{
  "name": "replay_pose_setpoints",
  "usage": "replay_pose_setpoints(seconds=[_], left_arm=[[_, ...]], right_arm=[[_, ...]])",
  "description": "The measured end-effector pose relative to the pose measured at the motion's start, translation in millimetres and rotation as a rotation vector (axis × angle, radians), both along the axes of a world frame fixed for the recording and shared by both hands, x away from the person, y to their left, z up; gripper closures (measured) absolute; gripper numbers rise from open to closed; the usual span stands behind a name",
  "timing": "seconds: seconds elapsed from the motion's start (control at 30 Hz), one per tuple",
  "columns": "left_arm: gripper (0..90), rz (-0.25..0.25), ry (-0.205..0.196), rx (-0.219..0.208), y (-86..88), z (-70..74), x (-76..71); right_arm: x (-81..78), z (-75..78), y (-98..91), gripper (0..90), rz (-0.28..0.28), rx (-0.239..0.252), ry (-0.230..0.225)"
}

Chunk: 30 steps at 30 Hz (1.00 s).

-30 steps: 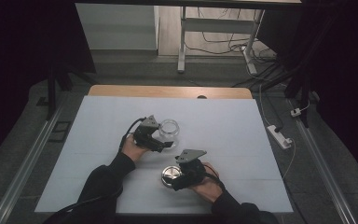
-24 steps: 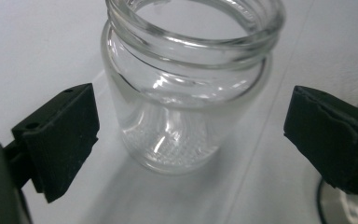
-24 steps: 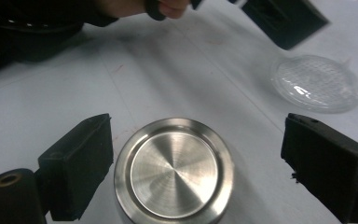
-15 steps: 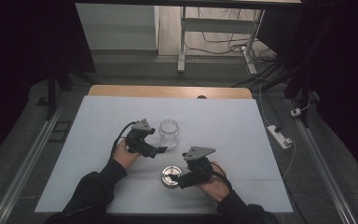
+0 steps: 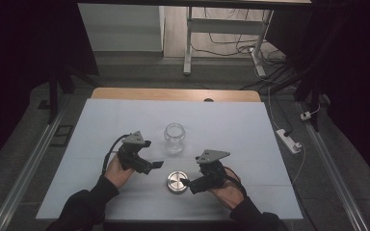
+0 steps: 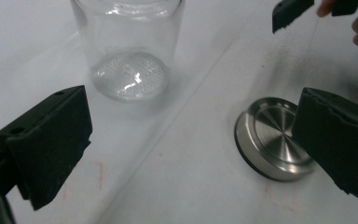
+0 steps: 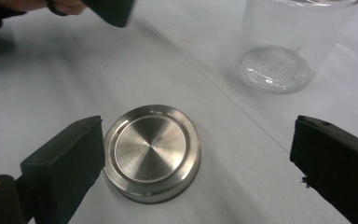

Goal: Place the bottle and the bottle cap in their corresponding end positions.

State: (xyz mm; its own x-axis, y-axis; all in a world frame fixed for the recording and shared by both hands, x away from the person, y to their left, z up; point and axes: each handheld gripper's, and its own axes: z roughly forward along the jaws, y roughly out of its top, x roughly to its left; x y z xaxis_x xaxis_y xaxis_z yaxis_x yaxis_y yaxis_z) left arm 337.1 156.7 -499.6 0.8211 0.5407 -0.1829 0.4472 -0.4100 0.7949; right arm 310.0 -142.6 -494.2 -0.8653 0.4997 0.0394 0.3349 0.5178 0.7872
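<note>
On the white table top [image 5: 101,120], an open glass jar [image 5: 174,137] is standing upright near the middle, and its round metal lid [image 5: 177,182] is lying flat just in front of it, apart from the jar. To the jar's left, the left gripper [image 5: 155,166] is hovering with its jaws spread wide and nothing between them; they have just been opening. From its own camera the jar [image 6: 128,49] is sitting ahead and the lid [image 6: 272,137] off to one side, partly behind one jaw. The right gripper [image 5: 187,184] is sitting just beside the lid, its jaws also parted and just now widening, clasping nothing. Through its camera the lid [image 7: 152,150] is lying between the jaws, close to one and clear of the other, with the jar [image 7: 289,44] beyond.
</note>
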Motion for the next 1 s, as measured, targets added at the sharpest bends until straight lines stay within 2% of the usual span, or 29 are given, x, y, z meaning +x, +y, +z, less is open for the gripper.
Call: replay_pose_setpoints(seconds=[0.17,0.33,0.47,0.63,0.77,1.0], left_arm=[[0.0,0.0,-0.012,0.009,9.2,1.4,-16.8],[0.1,-0.006,0.004,-0.024,20.9,3.0,-30.9],[0.1,0.0,-0.001,-0.049,29.7,3.3,-41.0],[0.0,0.023,-0.009,-0.027,40.8,3.3,-53.8],[0.0,0.052,0.004,-0.023,51.4,1.2,-64.1],[0.0,0.103,0.014,-0.022,70.1,-1.1,-82.6]], right_arm=[[-3.3,1.9,-11.0,1.9,-0.024,-0.007,-0.004],[-5.7,5.5,-27.2,1.7,-0.076,0.005,0.002],[-7.8,7.7,-40.2,1.7,-0.095,-0.011,-0.003],[-10.3,7.5,-54.8,1.7,-0.146,-0.052,-0.014],[-11.1,6.8,-67.4,1.7,-0.161,-0.083,-0.033],[-16.9,9.3,-86.9,1.1,-0.212,-0.035,-0.025]])
